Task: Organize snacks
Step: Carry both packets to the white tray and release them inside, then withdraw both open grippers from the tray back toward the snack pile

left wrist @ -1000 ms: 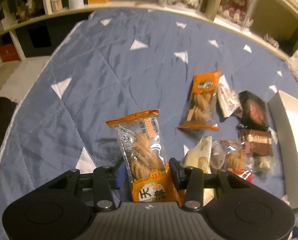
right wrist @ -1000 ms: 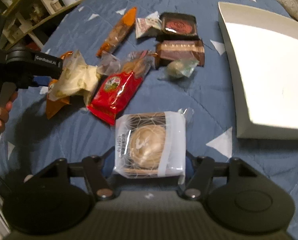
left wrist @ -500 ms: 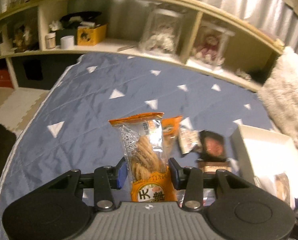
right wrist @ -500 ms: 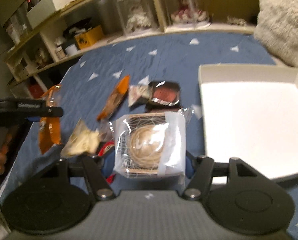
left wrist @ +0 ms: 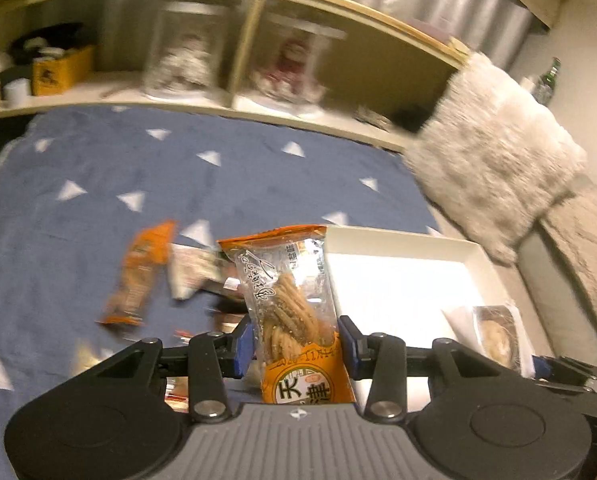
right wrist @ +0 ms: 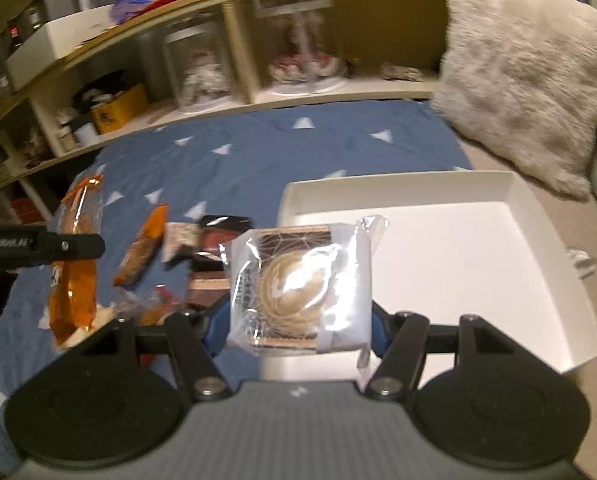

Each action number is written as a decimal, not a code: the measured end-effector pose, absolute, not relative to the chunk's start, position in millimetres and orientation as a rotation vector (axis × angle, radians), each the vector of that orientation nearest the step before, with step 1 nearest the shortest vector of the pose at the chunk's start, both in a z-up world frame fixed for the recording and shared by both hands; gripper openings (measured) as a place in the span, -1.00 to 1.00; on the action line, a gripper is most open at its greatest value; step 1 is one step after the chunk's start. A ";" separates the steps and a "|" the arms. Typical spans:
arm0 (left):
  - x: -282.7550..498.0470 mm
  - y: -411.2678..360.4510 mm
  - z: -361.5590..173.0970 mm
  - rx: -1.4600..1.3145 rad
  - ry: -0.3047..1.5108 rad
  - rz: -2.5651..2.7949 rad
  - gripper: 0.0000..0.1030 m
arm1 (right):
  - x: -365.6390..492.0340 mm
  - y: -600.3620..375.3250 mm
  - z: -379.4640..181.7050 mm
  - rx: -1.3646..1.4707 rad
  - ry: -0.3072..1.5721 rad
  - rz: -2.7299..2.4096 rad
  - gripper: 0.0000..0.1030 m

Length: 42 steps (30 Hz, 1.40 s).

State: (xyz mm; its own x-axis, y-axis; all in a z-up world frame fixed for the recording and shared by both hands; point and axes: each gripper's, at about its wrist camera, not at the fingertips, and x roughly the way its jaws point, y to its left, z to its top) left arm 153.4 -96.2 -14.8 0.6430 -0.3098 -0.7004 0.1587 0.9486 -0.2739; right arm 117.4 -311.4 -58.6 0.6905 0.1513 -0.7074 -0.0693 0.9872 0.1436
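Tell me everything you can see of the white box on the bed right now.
The white box is a shallow, square, open-topped tray with low upright walls, cardboard by the look of it. It lies flat on the blue bedspread, right of the loose snacks and near a furry cushion. Its visible floor is bare and glaring. Nothing visibly touches it; the wrapped pastry held in front hides part of its floor.

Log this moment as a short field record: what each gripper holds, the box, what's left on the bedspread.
left gripper: shut on twisted-biscuit packet
right gripper: shut on round pastry packet
white box: open, nothing inside it
bedspread: blue with white triangles; several snack packets lie left of the box
shelf: behind, blurred
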 end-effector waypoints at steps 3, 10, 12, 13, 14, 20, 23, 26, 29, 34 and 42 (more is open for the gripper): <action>157.9 -125.3 -21.7 -0.220 0.856 -0.312 -0.13 | 112.6 -336.7 -57.5 0.112 0.810 0.088 0.36; 168.7 -191.2 -41.4 -0.235 0.932 -0.386 -0.13 | 113.3 -397.0 -64.2 0.115 0.852 -0.019 0.37; 174.6 -205.3 -43.7 -0.254 0.936 -0.401 -0.13 | 114.1 -413.2 -66.0 0.121 0.859 -0.051 0.37; 177.5 -211.9 -44.7 -0.255 0.940 -0.406 -0.13 | 113.1 -420.1 -66.2 0.126 0.862 -0.063 0.37; 180.2 -217.6 -45.3 -0.249 0.944 -0.408 -0.13 | 114.5 -427.7 -67.2 0.133 0.866 -0.076 0.37; 198.6 -243.7 -51.9 -0.220 0.961 -0.410 -0.13 | 129.0 -456.1 -71.2 0.167 0.889 -0.117 0.37; 207.8 -249.8 -54.5 -0.222 0.959 -0.404 -0.13 | 138.4 -463.6 -74.4 0.186 0.901 -0.115 0.37; 212.5 -253.4 -54.0 -0.212 0.936 -0.395 0.19 | 145.6 -466.5 -75.1 0.206 0.903 -0.114 0.37; 214.5 -257.0 -53.7 -0.173 0.932 -0.383 0.95 | 150.0 -470.4 -75.2 0.250 0.882 -0.126 0.42; 212.5 -258.7 -61.7 -0.103 0.976 -0.382 0.96 | 150.3 -477.6 -75.7 0.278 0.856 -0.144 0.90; 198.4 -255.1 -65.7 -0.048 1.009 -0.392 1.00 | 137.6 -476.3 -81.1 0.210 0.920 -0.137 0.98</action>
